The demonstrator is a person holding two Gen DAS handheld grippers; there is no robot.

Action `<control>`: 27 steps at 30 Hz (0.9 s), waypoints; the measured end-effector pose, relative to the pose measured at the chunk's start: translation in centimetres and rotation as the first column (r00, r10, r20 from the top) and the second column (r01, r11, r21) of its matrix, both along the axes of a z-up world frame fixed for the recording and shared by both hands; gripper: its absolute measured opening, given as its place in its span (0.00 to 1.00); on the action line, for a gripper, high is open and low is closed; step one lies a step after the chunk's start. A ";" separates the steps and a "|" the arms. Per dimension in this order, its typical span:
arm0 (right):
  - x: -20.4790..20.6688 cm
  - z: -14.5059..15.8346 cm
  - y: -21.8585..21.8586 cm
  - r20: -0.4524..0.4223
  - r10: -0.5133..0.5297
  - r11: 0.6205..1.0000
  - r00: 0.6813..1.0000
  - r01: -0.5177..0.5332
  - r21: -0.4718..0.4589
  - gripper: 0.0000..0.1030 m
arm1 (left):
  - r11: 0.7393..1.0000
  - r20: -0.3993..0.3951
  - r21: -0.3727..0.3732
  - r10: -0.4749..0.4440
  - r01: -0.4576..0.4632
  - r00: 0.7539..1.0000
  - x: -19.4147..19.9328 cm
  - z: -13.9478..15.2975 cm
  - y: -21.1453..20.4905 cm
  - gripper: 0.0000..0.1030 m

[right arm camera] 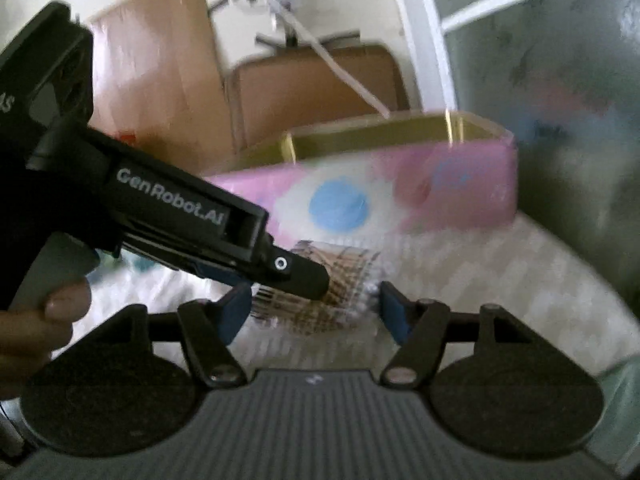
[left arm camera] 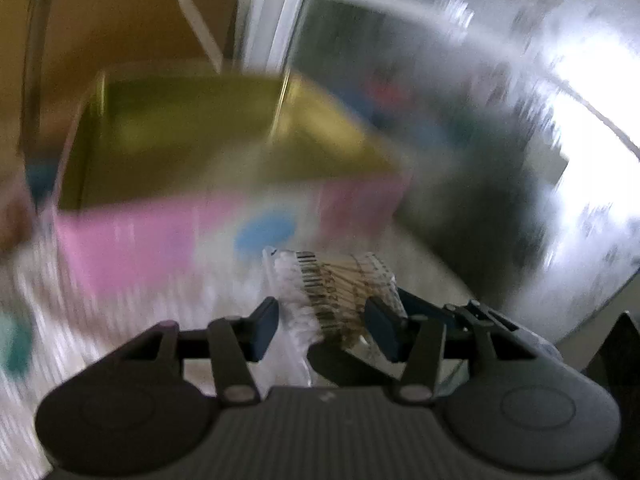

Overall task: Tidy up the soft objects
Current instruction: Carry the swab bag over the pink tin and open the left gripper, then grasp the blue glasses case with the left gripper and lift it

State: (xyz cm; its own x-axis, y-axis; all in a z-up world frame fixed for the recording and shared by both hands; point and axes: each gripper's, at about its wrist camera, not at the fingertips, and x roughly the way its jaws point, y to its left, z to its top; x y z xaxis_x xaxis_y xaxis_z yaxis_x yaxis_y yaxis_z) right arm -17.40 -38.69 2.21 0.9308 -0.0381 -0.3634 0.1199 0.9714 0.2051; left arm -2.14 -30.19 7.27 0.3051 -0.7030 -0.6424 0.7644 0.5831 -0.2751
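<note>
A clear plastic packet (left arm camera: 336, 292) holding brown checked fabric and white fluff sits between the pads of my left gripper (left arm camera: 326, 324), which is shut on it. Just beyond stands an open pink box (left arm camera: 128, 240) with a blue dot on its side and a gold lining. In the right wrist view the left gripper (right arm camera: 312, 280) reaches in from the left with the packet (right arm camera: 348, 276), a person's hand (right arm camera: 40, 320) on its handle. My right gripper (right arm camera: 314, 312) is open, its fingers on either side of the packet without pressing on it. The pink box (right arm camera: 472, 192) stands behind.
The box rests on a pale patterned sheet (right arm camera: 480, 272). Brown boards (right arm camera: 312, 92) lean against the wall behind it, with a white cord hanging over them. Frosted glass (right arm camera: 540, 60) runs along the right. A teal thing (left arm camera: 16, 344) lies at the far left.
</note>
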 end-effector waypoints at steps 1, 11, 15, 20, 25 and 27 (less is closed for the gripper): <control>0.1 1.0 -0.5 0.041 0.005 1.000 0.999 -0.004 -0.006 0.69 | 1.000 0.032 -0.024 0.005 -0.005 0.999 0.1 1.2 -0.2 0.47; 8.8 4.0 -4.6 0.140 -0.034 0.988 0.990 0.054 -0.147 0.71 | 0.989 0.074 0.067 0.127 -0.132 0.989 5.5 0.5 -5.7 0.63; 7.2 3.3 -5.1 0.141 -0.104 0.981 0.985 0.125 -0.148 0.78 | 0.990 0.132 0.044 0.124 -0.131 0.983 3.9 1.2 -5.0 0.69; 4.4 3.3 -3.9 0.215 -0.098 0.983 0.972 0.129 -0.132 0.78 | 0.983 0.174 -0.009 0.181 -0.182 0.968 1.8 2.3 -1.0 0.69; 4.0 2.6 -0.3 0.179 0.050 0.997 0.983 -0.039 -0.061 0.75 | 0.918 0.132 0.092 0.372 -0.385 0.919 1.8 0.7 6.4 0.70; 4.3 1.9 1.4 0.132 0.142 0.990 0.981 -0.140 -0.019 0.65 | 0.860 0.149 0.154 0.467 -0.487 0.872 1.8 0.3 9.4 0.69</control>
State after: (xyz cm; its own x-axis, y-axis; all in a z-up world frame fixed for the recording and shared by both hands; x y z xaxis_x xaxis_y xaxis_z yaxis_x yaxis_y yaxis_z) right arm -13.11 -37.30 4.14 0.9671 0.0941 -0.2366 -0.0461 0.9785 0.2008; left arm -0.34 -20.76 7.53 0.6446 -0.3292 -0.6901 0.3978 0.9152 -0.0650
